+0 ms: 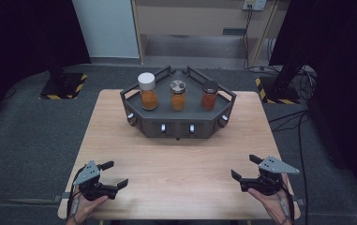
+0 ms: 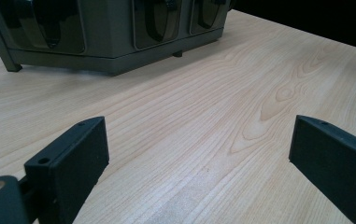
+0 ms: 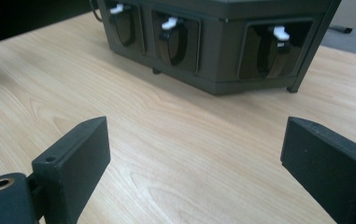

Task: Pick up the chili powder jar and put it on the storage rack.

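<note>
While both claws gape empty, rack (image 1: pixel 223 112) holds three jars (image 1: pixel 178 95) of orange-brown contents.

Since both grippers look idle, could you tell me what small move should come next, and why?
Probably bring the left gripper forward toward the white-lidded jar on the rack. Both grippers, including the right gripper, sit open at the near table edge, holding nothing.
</note>
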Demonstrator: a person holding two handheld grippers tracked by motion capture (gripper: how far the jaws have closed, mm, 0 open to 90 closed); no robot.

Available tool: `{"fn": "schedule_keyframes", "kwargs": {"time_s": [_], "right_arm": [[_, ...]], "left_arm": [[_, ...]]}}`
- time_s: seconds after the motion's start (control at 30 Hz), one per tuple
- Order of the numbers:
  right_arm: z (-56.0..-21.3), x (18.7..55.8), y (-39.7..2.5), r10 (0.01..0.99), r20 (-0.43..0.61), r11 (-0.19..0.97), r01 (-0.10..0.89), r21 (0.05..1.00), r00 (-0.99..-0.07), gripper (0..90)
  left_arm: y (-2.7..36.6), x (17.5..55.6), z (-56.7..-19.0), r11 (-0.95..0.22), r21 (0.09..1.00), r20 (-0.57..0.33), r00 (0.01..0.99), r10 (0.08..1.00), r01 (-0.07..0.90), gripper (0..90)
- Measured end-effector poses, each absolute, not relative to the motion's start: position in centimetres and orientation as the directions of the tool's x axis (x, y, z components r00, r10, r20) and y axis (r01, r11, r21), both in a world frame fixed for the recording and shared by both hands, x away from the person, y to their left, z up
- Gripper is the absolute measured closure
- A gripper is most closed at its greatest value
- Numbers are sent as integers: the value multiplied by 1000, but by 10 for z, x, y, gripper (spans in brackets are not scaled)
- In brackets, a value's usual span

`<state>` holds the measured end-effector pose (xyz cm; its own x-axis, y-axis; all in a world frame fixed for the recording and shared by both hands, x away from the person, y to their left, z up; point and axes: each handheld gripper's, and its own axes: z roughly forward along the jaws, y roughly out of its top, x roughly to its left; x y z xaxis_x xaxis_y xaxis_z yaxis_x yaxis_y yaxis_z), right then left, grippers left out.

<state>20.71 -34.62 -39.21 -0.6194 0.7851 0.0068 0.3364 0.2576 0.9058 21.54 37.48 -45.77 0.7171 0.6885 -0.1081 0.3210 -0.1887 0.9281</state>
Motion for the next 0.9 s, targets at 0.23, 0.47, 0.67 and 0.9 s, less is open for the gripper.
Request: {"fn": "schedule_keyframes", "kwargs": {"time_s": [0.23, 0.47, 0.67, 0.9], "right_arm": [[-408, 206, -349, 791, 17, 245, 342, 907, -612, 81], [-414, 204, -350, 790, 8, 252, 336, 907, -613, 79], [-419, 205, -354, 780, 18, 246, 333, 910, -626, 77], [-424, 209, -355, 766, 26, 250, 336, 908, -642, 78]], "left_arm": [[375, 215, -458, -187, 929, -107, 715, 691, 320, 41], [375, 214, -457, -188, 930, -104, 717, 690, 316, 41], [375, 214, -457, -188, 931, -102, 719, 687, 312, 41], [375, 216, -457, -191, 931, -100, 722, 684, 310, 41]]}}
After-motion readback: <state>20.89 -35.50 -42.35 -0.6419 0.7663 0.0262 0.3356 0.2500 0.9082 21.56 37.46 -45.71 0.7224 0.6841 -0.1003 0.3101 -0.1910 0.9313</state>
